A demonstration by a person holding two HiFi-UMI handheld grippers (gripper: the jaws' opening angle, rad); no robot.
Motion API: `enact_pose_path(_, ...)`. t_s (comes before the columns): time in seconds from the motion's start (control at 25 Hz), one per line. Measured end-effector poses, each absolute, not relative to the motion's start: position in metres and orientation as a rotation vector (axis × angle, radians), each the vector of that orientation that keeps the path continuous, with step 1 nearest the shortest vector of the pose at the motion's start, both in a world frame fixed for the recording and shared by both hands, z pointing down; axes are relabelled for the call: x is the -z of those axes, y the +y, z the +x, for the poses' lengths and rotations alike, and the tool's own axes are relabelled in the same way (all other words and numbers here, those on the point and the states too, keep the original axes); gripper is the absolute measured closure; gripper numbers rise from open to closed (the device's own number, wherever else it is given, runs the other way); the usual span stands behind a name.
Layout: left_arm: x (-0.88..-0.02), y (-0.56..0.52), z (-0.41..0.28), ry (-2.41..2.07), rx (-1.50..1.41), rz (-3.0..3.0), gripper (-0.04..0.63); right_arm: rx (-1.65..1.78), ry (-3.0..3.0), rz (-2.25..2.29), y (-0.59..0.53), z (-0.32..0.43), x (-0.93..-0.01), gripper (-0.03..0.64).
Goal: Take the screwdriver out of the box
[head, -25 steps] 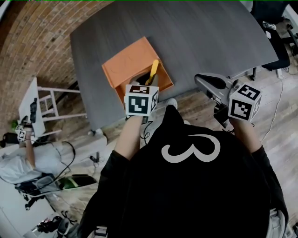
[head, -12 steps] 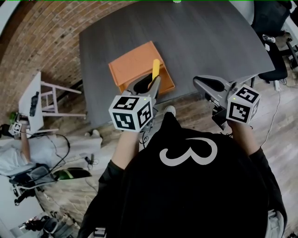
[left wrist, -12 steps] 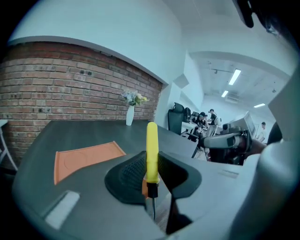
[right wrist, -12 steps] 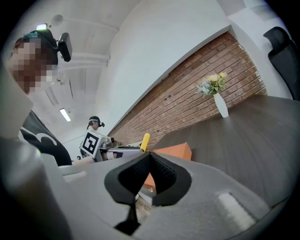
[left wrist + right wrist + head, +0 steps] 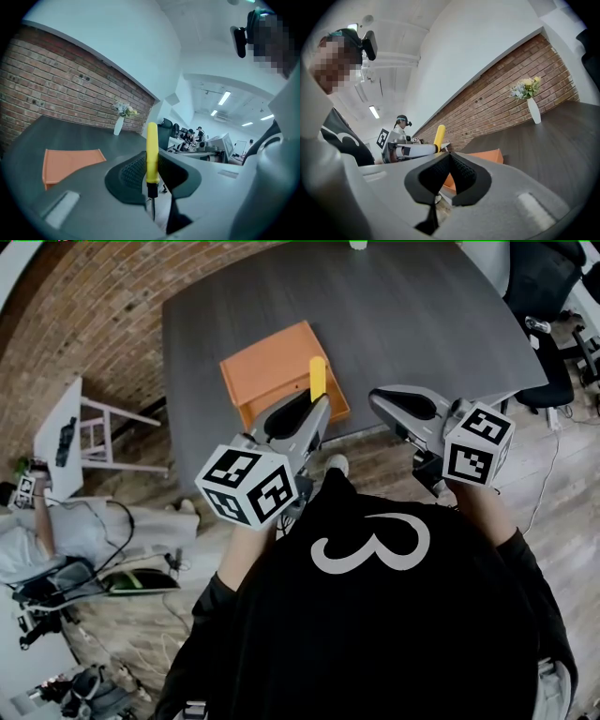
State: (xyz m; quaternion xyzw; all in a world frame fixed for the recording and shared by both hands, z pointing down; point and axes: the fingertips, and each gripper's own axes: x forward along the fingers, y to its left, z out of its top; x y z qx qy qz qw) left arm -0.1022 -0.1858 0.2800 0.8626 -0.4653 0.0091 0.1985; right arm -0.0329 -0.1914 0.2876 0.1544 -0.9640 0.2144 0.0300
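Observation:
The screwdriver [image 5: 318, 376] has a yellow handle and a thin dark shaft. My left gripper [image 5: 314, 416] is shut on its shaft, and the handle stands up above the jaws, clear of the orange box [image 5: 272, 367]. In the left gripper view the screwdriver [image 5: 152, 150] rises upright between the pads of the left gripper [image 5: 152, 174], with the box [image 5: 65, 161] lower left on the table. My right gripper [image 5: 380, 397] hovers at the table's near edge, right of the box, shut on nothing. The right gripper view shows its jaws [image 5: 449, 159] meeting, the yellow handle [image 5: 439, 136] and the box [image 5: 487, 157] beyond.
The box sits near the front edge of a dark grey table [image 5: 422, 315]. A white vase with flowers [image 5: 118, 125] stands at the table's far end by a brick wall. A white stool [image 5: 66, 437] and a person stand at left, office chairs [image 5: 548, 282] at right.
My left gripper has risen and swung level, lifting the screwdriver up out of the box. The right gripper has come up a little and moved toward the table edge.

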Motion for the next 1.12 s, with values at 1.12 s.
enact_pose_path(1.12,-0.287,-0.181,-0.096,-1.319,-0.078,2.387,0.5,-0.604,-2.978,0.436,-0.193,-0.035,-0.287,0.617)
